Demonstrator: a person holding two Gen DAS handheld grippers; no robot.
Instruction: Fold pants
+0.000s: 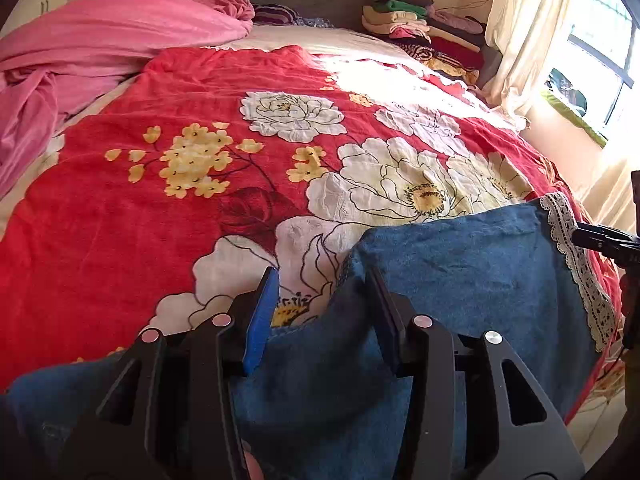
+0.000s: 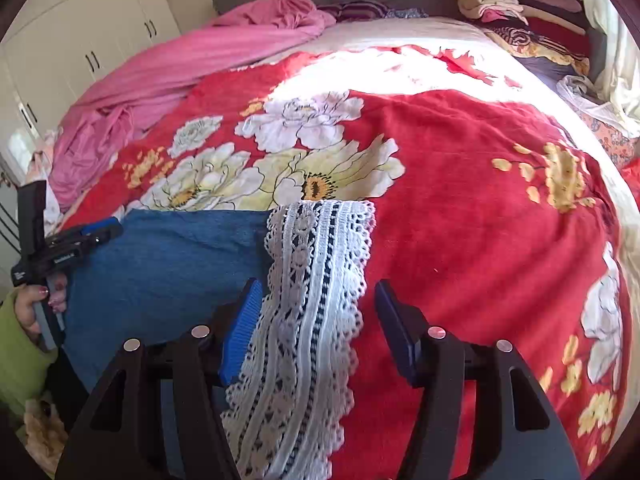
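Blue denim pants (image 1: 452, 264) with a white lace hem (image 1: 576, 264) lie at the near edge of the bed on a red floral blanket (image 1: 168, 208). My left gripper (image 1: 322, 280) is open, its fingers astride the pants' left edge, which lies between them. In the right wrist view the pants (image 2: 168, 264) lie at the left and the lace hem (image 2: 316, 280) runs between the open fingers of my right gripper (image 2: 320, 292). The left gripper (image 2: 96, 232) shows at the pants' far left edge, held by a hand.
A pink sheet (image 1: 100, 44) is bunched at the bed's far left. A stack of folded clothes (image 1: 416, 24) sits at the far right by the headboard. A curtain and window (image 1: 592, 52) are on the right. White wardrobes (image 2: 80, 20) stand to the left.
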